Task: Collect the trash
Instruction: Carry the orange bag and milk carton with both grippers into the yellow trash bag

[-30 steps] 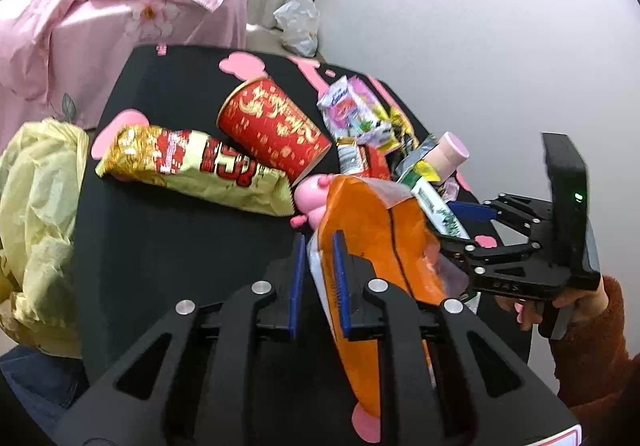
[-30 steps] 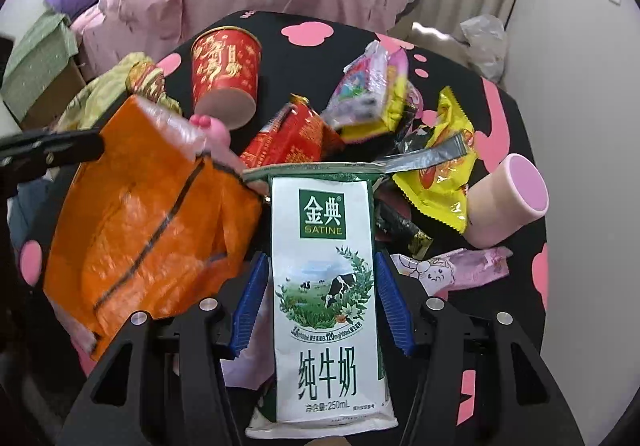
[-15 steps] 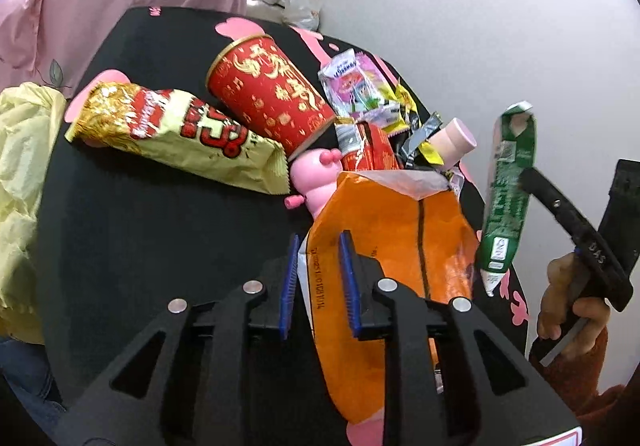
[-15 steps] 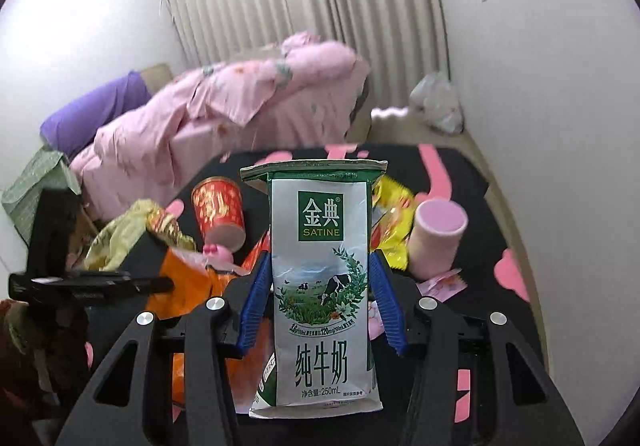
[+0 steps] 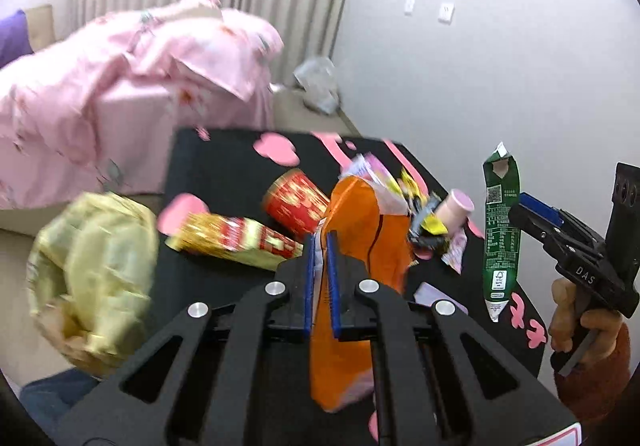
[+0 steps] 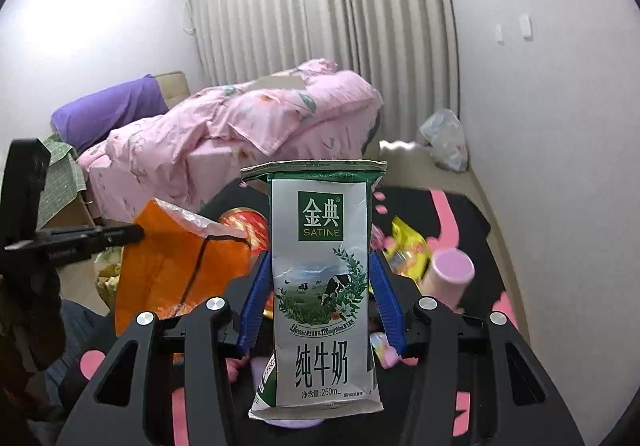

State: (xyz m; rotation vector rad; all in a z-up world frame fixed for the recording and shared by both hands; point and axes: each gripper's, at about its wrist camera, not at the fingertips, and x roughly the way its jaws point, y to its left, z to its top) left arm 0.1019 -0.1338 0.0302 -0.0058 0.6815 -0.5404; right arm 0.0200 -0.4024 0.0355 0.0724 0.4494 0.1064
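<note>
The left gripper (image 5: 321, 278) is pinching the edge of an orange bag (image 5: 360, 242) between its blue pads, jaws pressed nearly together on the thin plastic after just closing further on it, and the bag is hanging in the air above the black table (image 5: 224, 174). The right gripper (image 6: 320, 302) is clamping a flattened Satine milk carton (image 6: 320, 286) by its sides, holding it upright above the table's near right part; from the left wrist view the carton (image 5: 500, 230) is showing its green back face, just right of the orange bag. On the table behind the bag, a red paper cup (image 5: 298, 206) is lying on its side, with a gold and red snack packet (image 5: 236, 240) touching it on the left, a pink cup (image 5: 456, 208) tipped over to the right, and yellow and pink wrappers (image 5: 420, 214) lying between the two cups. A yellow plastic bag (image 5: 88, 278) is sitting off the table's left edge, blurred. A pink quilt (image 6: 240, 118) is lying on a bed beyond the table's far edge.
</note>
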